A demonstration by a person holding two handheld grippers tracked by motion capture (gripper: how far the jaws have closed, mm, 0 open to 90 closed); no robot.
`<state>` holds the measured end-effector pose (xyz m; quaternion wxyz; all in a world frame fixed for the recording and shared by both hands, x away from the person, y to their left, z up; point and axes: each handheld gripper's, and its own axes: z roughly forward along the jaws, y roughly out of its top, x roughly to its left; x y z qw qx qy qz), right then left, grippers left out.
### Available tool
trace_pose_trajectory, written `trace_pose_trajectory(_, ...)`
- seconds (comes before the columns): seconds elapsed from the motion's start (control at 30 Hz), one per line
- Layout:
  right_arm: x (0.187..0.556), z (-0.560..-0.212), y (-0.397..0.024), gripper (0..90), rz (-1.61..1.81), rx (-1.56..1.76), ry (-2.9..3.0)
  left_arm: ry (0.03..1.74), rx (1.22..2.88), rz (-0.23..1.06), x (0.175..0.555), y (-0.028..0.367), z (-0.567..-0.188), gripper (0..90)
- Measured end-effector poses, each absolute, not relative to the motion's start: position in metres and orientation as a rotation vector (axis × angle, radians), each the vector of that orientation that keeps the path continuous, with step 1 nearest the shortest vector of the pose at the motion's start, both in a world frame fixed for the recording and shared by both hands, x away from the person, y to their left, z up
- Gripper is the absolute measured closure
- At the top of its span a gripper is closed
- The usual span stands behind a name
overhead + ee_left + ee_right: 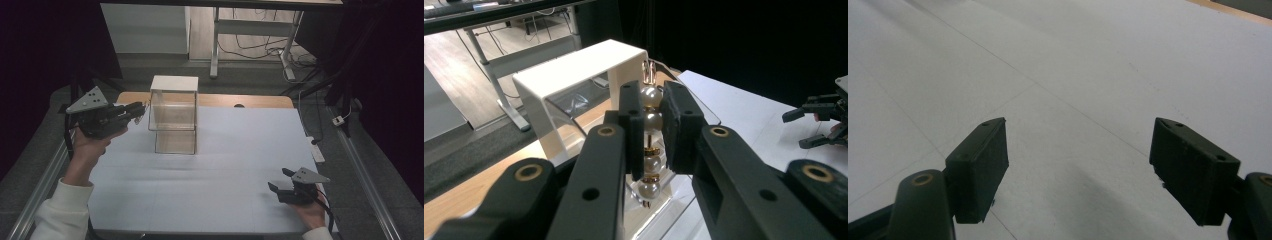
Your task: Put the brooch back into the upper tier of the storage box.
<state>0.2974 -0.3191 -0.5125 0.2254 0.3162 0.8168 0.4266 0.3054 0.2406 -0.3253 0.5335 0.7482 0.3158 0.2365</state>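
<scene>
The left gripper (134, 111) is raised and clamped shut on something small. The right gripper (281, 179) is held low with jaws spread wide.

Grey floor (250, 75), white desk frame (216, 45), dark surroundings.

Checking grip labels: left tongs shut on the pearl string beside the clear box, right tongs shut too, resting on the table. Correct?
Not quite. The right tongs stand open with nothing between them, per the right gripper view. Left tongs are shut on the pearl string beside the clear box.

Black tongs (138, 111), brass screws, white sleeves (57, 212)
</scene>
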Motion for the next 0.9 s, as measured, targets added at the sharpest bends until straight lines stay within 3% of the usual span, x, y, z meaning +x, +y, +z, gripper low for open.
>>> trace_pose_trajectory(0.9,0.297,-0.512,-0.319,23.2,1.178,0.869,2.246,0.732,1.854,0.547,0.341,0.200,-0.323,79.0)
